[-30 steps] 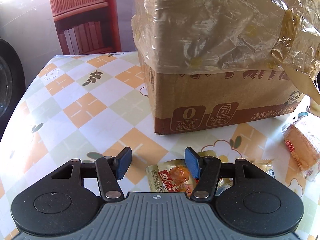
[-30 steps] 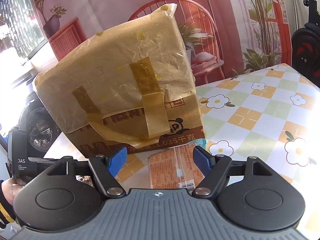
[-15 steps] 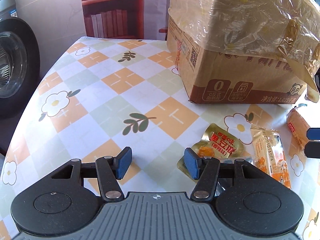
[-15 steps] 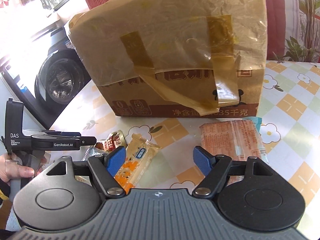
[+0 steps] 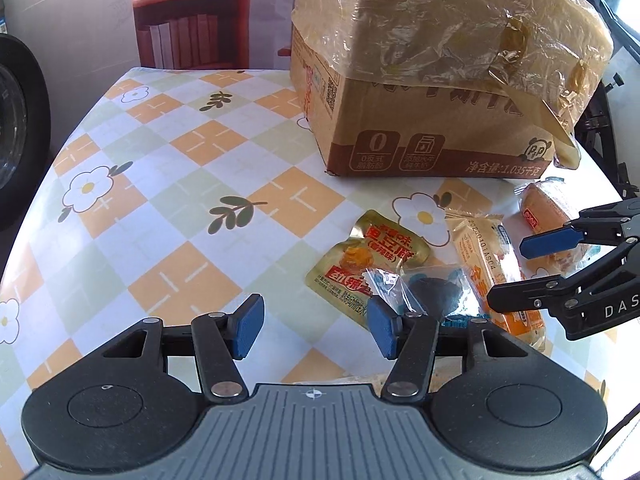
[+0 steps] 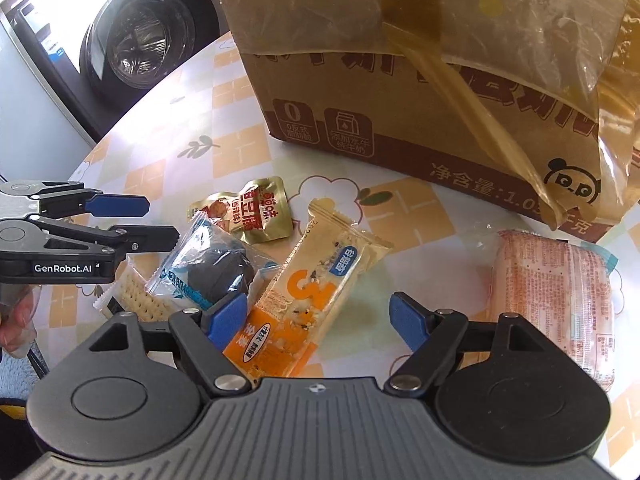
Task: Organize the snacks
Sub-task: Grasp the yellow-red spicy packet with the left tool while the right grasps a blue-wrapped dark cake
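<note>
Several snack packs lie on the checked tablecloth in front of a taped cardboard box (image 5: 440,92) (image 6: 400,80). They include a gold pouch (image 5: 378,256) (image 6: 252,212), a dark snack in a clear-blue wrapper (image 5: 432,292) (image 6: 216,268), an orange cereal bar (image 5: 488,264) (image 6: 316,280), a cracker pack (image 6: 136,292) and a pink bread pack (image 5: 548,216) (image 6: 552,300). My left gripper (image 5: 316,328) (image 6: 160,220) is open over bare cloth, left of the pile. My right gripper (image 6: 316,316) (image 5: 508,272) hangs open above the cereal bar, not touching it.
The table's curved edge (image 5: 36,200) runs along the left. A washing machine (image 6: 132,40) stands beyond it. A red bookshelf (image 5: 188,12) is behind the table. A hand (image 6: 16,320) holds the left gripper's handle. Bare tablecloth (image 5: 180,184) lies left of the box.
My right gripper swung left and down, from over the bread pack to over the cereal bar, and entered the left wrist view. My left gripper drew back from the box, showing more snacks.
</note>
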Motion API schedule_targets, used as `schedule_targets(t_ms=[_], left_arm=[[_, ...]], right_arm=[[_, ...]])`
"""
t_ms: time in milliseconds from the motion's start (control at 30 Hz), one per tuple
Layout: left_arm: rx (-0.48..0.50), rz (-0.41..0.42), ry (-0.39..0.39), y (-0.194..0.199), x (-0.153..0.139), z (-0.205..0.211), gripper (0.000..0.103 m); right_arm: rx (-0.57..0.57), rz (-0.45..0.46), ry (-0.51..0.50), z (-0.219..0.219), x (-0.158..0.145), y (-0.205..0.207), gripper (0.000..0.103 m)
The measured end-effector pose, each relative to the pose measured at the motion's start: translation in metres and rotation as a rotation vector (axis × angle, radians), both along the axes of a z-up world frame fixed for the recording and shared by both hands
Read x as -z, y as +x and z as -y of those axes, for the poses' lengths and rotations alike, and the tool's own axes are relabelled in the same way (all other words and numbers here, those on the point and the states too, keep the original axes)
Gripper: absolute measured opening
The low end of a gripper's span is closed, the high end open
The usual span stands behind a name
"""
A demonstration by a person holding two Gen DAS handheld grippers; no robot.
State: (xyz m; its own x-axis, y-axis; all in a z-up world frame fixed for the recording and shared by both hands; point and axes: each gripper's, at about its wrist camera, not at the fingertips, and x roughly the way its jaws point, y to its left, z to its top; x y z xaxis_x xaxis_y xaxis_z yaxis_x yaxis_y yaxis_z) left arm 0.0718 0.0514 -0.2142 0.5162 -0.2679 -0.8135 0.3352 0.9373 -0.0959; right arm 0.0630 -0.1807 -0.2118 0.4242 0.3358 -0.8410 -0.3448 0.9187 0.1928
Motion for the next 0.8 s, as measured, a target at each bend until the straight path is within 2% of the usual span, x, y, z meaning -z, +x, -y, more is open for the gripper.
schedule_targets(t_ms=[167, 200, 233, 367, 567, 800], left_arm=[[0.056, 0.003, 0.000, -0.001, 0.000, 0.023, 0.059], [0.066, 0.006, 0.000, -0.002, 0.000, 0.028, 0.059], [0.082, 0.010, 0.001, -0.002, 0.000, 0.033, 0.059], [0.118, 0.035, 0.007, 0.002, 0.001, 0.047, 0.060], [0.168, 0.056, -0.042, 0.020, -0.007, 0.032, 0.059], [0.297, 0.053, 0.014, 0.026, 0.006, 0.037, 0.060]], right_arm=[[0.074, 0.019, -0.062, 0.018, 0.001, -0.001, 0.079], [0.091, 0.024, -0.069, 0.024, 0.001, -0.001, 0.075], [0.109, 0.025, -0.078, 0.028, 0.002, -0.001, 0.074], [0.169, 0.043, -0.097, 0.042, -0.001, -0.004, 0.074], [0.140, 0.094, -0.044, 0.045, -0.018, -0.013, 0.074], [0.109, 0.103, -0.014, 0.036, -0.023, -0.015, 0.074]])
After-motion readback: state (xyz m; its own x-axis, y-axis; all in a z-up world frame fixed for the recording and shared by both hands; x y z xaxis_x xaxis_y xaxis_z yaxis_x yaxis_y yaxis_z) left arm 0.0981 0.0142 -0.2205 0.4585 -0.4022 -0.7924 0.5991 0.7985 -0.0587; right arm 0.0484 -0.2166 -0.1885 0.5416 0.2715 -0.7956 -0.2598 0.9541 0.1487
